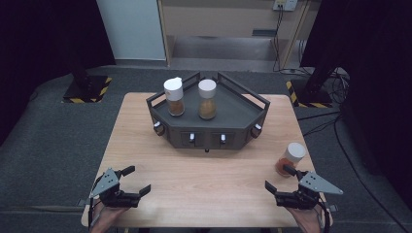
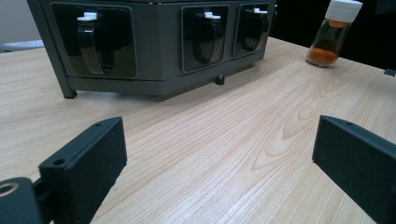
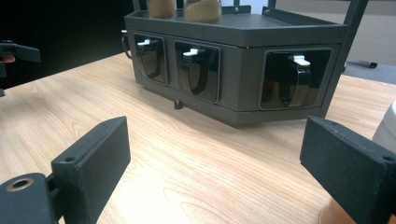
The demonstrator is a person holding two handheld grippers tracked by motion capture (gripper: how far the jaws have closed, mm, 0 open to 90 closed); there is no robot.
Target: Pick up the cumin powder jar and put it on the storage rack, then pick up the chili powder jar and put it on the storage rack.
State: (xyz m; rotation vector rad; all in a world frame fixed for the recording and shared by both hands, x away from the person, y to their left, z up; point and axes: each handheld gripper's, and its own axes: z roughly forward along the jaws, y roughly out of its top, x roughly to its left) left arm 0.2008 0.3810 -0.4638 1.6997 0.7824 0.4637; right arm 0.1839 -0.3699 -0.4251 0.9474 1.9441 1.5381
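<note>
Pale wood tabletop (image 1: 194,170): nearest us, our left claw (image 1: 137,180) and right claw (image 1: 281,177) both hang spread wide, empty. The orange spice jar (image 1: 290,158) stands just beside the right claw; farther back, two jars sit atop the dark rack (image 1: 233,116).

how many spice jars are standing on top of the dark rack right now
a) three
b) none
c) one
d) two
d) the high view shows two white-capped spice jars on the rack, the left jar and the right jar, while a third jar stands on the table next to the right gripper.
</note>
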